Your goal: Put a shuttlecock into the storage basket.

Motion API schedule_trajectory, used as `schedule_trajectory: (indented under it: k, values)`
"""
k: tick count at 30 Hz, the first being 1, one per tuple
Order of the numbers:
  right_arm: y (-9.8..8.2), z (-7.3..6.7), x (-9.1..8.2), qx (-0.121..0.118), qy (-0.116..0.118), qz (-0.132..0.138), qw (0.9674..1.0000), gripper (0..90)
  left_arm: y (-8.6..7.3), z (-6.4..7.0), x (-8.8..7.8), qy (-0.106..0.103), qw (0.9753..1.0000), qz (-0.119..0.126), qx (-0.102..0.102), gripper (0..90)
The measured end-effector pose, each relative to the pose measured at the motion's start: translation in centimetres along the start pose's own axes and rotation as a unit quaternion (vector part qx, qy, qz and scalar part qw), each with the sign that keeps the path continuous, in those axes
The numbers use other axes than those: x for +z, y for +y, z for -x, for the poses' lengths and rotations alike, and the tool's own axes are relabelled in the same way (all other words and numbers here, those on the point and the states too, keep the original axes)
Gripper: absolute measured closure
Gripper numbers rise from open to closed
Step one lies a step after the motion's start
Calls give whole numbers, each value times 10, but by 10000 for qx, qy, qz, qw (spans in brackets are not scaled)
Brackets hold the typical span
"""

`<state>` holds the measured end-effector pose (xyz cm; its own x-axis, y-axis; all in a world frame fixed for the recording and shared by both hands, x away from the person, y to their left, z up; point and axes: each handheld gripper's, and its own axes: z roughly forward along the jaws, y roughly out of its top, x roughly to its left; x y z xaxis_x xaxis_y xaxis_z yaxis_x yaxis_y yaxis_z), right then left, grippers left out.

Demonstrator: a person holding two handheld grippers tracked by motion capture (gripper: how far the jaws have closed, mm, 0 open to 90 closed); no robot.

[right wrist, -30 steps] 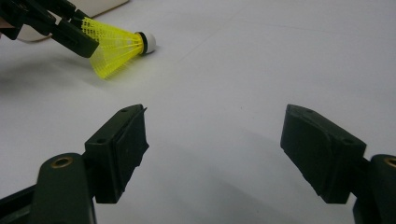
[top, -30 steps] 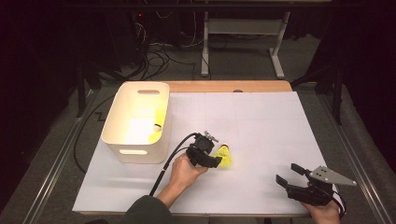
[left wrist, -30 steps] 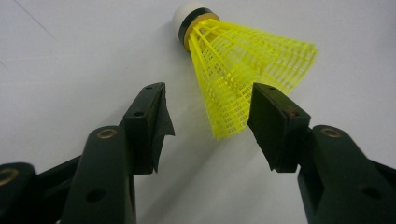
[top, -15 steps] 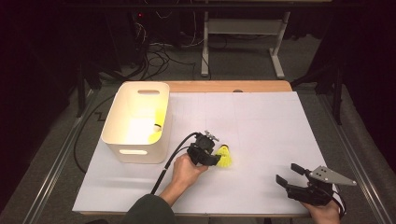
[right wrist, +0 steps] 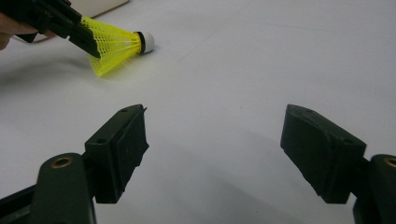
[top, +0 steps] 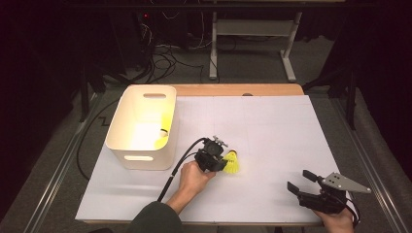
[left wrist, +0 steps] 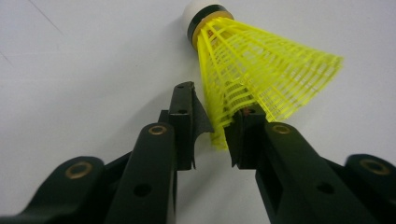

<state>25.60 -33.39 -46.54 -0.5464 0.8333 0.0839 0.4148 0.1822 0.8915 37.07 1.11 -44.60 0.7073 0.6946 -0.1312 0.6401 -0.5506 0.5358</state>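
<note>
Grasp stage of a pick-and-place: your left gripper point(top: 224, 161) sits low on the white table cover point(top: 272, 131), near its middle and just right of the cream bin point(top: 142, 127); its jaws have just been closing on the yellow shuttlecock point(left wrist: 261, 70), which lies on its side with the white cork tip point(left wrist: 198, 10) pointing away from you. In the left gripper view the rim of the mesh skirt passes between the two jaws and touches the right-hand one; whether the left-hand one is pressing the mesh yet is hard to judge from this angle, so treat the grip as probable but not confirmed. Your right gripper point(top: 304, 180) rests near the front right corner of the cover, well apart from the work; its jaws stand wide with nothing between them, as the right gripper view shows, and the shuttlecock appears there farther off, at the tip of the other gripper. A second yellow object point(top: 163, 134) seems to lie in the bin already. Next move, as a judgement: finish the squeeze gently, since the skirt is soft and thin; lift only once the mesh is pinched on both sides; carry it left over the bin's rim and release.
</note>
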Motion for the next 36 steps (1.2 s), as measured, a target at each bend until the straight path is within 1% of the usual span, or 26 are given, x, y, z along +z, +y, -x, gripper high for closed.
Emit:
schedule_trajectory:
  k: [5, 10, 13, 16, 21, 30, 36]
  values:
    - [0, 0, 0, 1, -2, 0, 10000, 229, 0, 0, 1, 12, 10000, -19, -27, 814]
    - [0, 0, 0, -7, -7, -6, 10000, 230, 1, 0, 2, -32, 9999, -39, -88, 858]
    - [0, 0, 0, 7, -8, -3, 10000, 229, 1, 1, 0, -37, 10000, -18, -61, 880]
    - [0, 0, 0, -17, 1, -2, 10000, 229, 0, 3, -3, -16, 10000, 50, -26, 884]
    - [0, -1, 0, -25, 4, -12, 10000, 230, 2, 1, -7, 5, 10000, -3, -41, 887]
    - [0, -1, 0, -25, 5, -17, 10000, 229, 9, 3, -14, 124, 9999, -58, 42, 888]
    - [0, -1, 0, -32, 7, -17, 10000, 229, 9, -1, -15, 190, 9998, -101, -2, 888]
